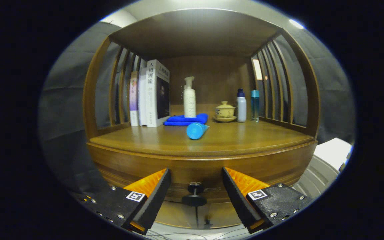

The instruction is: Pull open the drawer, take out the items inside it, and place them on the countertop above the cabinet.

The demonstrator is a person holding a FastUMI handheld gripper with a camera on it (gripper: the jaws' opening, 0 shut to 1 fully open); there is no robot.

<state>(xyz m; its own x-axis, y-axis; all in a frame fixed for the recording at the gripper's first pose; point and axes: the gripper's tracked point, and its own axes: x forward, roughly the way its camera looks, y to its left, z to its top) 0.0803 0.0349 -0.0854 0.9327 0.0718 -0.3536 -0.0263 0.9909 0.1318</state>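
Drawer (198,173) of the wooden cabinet sits low in the frame, apparently shut, its dark knob (194,195) lying between the spread-open, empty fingers of the gripper (196,186) at bottom centre. Just above, near mid-frame, a blue tube (197,130) lies on the countertop (245,141). Fingers closing off-centre could slip from the small knob, and a jerky pull might roll the tube.

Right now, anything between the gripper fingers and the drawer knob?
No. In the gripper view the open gripper straddles the drawer knob, bare gap either side, neither finger touching it.
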